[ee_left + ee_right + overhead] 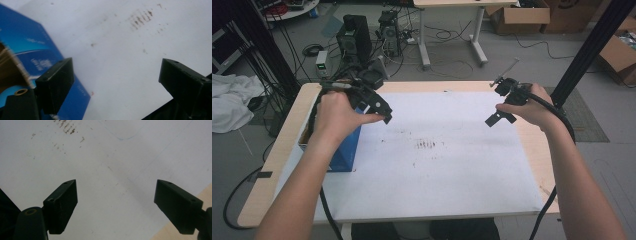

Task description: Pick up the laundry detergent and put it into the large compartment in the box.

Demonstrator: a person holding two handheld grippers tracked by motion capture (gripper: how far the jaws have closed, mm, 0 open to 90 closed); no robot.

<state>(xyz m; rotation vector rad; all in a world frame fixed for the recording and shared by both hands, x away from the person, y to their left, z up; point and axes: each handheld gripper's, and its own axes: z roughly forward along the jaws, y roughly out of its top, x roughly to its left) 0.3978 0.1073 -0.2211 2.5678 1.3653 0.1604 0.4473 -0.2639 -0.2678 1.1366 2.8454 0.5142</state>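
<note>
High view: two forearms rise from the bottom edge, each hand around a black gripper held above a table covered by a white sheet [437,175]. At left of centre, the left gripper [379,107] hangs over the upper end of a blue box [343,150], which sits on the sheet's left edge under the left hand [337,117]; the box top looks open, and what is inside it cannot be made out. At the right, the right gripper [499,117] is held over the sheet's upper right part. A patch of brown smudges [427,145] marks the middle of the sheet.

The left gripper view has both jaws spread wide with nothing between them, the blue box filling the left side, its brown inner wall at the left edge. In the right gripper view the jaws are likewise wide apart and empty over bare sheet.

Beyond the table, cables, computer towers [354,37] and cardboard boxes [519,17] lie on the floor.
</note>
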